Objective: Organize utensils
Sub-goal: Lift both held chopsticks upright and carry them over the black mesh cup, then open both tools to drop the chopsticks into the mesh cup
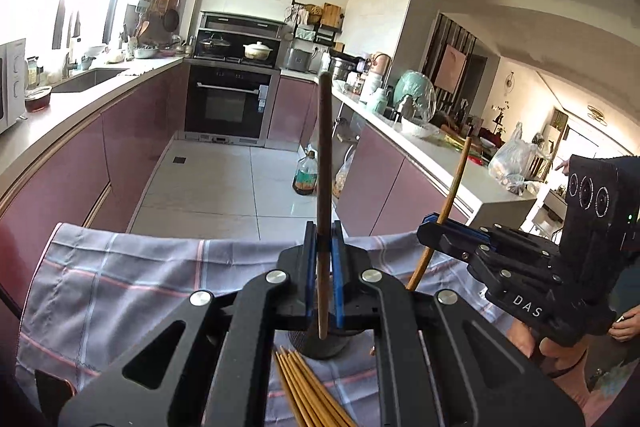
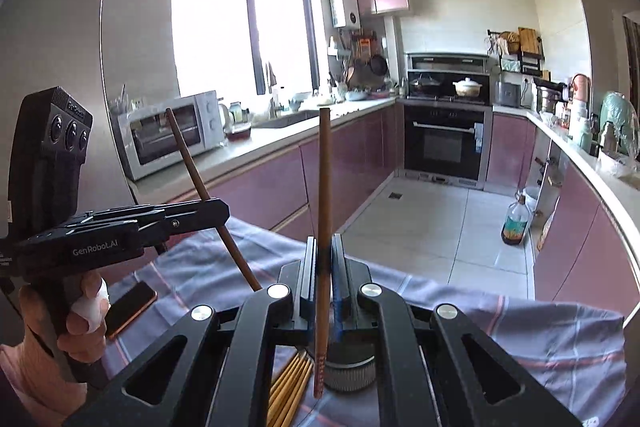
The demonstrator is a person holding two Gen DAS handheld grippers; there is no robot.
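our left tool (image 1: 324, 247) is clamped on a dark brown chopstick (image 1: 323, 155), our right tool (image 2: 324, 259) on a paler chopstick (image 2: 323, 187), both upright above the round holder (image 2: 349, 367), probably open-topped. next we lower each tip in.

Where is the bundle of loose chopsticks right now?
The loose chopsticks lie on the checked cloth, low in both wrist views, just left of the dark round holder under the grippers.
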